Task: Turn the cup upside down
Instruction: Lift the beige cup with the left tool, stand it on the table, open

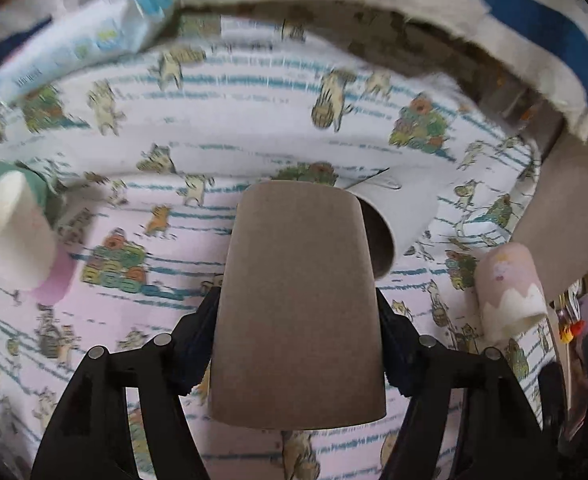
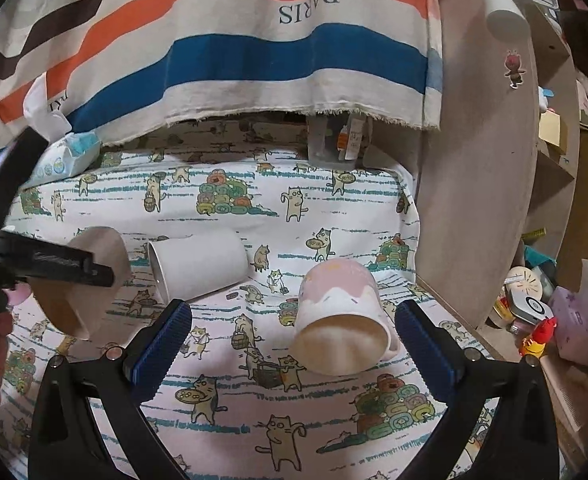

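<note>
My left gripper [image 1: 298, 308] is shut on a brown paper cup [image 1: 298, 304] and holds it above the table, its base away from the camera. In the right wrist view the same brown cup [image 2: 89, 280] hangs tilted in the left gripper [image 2: 73, 268], its mouth facing down and toward me. A white cup [image 2: 197, 264] lies on its side on the cat-print cloth, also seen behind the brown cup [image 1: 398, 208]. A pink and white mug [image 2: 342, 316] lies tilted between the fingers of my open right gripper [image 2: 294, 348], untouched.
The cat-print tablecloth [image 2: 253, 200] covers the table. A wet-wipes pack [image 2: 65, 160] lies at the back left. A striped cloth [image 2: 233, 40] hangs behind. A wooden shelf [image 2: 482, 184] with clutter stands at the right. Another white and pink cup [image 1: 17, 240] stands at the left.
</note>
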Available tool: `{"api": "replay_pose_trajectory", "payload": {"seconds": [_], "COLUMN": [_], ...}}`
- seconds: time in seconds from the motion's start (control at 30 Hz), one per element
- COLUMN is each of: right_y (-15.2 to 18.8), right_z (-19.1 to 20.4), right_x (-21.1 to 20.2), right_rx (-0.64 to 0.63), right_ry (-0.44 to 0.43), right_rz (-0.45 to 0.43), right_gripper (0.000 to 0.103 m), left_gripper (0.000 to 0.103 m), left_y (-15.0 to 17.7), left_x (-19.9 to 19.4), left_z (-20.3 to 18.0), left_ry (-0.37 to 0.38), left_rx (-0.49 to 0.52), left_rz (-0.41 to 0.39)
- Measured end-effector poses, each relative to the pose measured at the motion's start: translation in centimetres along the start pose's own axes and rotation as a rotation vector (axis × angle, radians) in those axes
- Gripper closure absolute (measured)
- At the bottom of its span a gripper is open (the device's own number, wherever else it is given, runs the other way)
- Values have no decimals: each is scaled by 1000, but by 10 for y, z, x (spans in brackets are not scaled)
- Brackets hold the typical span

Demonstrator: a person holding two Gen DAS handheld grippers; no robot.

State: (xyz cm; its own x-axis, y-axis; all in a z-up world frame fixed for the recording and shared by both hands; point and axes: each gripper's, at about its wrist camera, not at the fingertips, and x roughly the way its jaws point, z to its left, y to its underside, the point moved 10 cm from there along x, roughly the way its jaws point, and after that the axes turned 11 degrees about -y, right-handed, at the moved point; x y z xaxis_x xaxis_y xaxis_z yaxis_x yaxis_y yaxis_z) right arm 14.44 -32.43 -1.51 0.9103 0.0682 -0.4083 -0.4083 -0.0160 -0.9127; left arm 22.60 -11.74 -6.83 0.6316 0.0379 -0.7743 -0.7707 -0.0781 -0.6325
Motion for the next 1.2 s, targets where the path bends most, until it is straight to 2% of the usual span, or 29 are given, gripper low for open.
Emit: {"api": "replay_pose_trajectory", "payload": {"seconds": [0.17, 0.23, 0.33, 0.43, 0.5, 0.6, 0.7, 0.77, 0.8, 0.87, 0.9, 0.97, 1.07, 1.2], "right_y": [-3, -5, -8, -11, -12, -13, -14, -15, -18, -25, -29, -36, -45, -51], "right_z": [1, 4, 7, 10, 13, 21, 32, 37, 39, 42, 43, 40, 34, 30], "right_x": [-11, -14, -20, -29, -32, -36, -42, -47, -54, -68, -76, -88, -98, -106], "right_rx": [24, 20, -4, -8, -3, -5, -27, -53, -87, -123, -125, -84, -30, -17], "right_ry": [-19, -30, -22, -23, -41, -61, -67, -49, -9, 17, 12, -23, -62, -42], "right_rz": [-22, -25, -32, -51, -55, -54, -67, -71, -87, -134, -154, -174, -187, -210], "right_gripper": [1, 1, 1, 1, 1, 1, 1, 1, 1, 1, 1, 1, 1, 1], "left_gripper": [35, 35, 34, 34, 34, 35, 34, 35, 34, 33, 26, 18, 13, 7], "left_y": [15, 24, 44, 64, 74, 87, 96, 101, 103, 109, 110, 109, 105, 98], "left_x": [-32, -40, -48, -54, -51, -42, -40, -36, -33, -31, -33, -40, -55, -79], "left_z": [1, 2, 2, 11, 11, 7, -2, -8, -12, -19, -20, -21, -19, -7], "left_ry": [-1, 2, 45, 24, 10, 30, 16, 8, 12, 7, 0, -15, -7, 36], "left_rx": [18, 25, 9, -33, -32, -47, -25, -11, 3, 47, 60, 82, 97, 90], "left_rz": [-99, -113, -90, -106, -99, -60, -74, -61, -42, -30, -40, -83, -147, -225]}}
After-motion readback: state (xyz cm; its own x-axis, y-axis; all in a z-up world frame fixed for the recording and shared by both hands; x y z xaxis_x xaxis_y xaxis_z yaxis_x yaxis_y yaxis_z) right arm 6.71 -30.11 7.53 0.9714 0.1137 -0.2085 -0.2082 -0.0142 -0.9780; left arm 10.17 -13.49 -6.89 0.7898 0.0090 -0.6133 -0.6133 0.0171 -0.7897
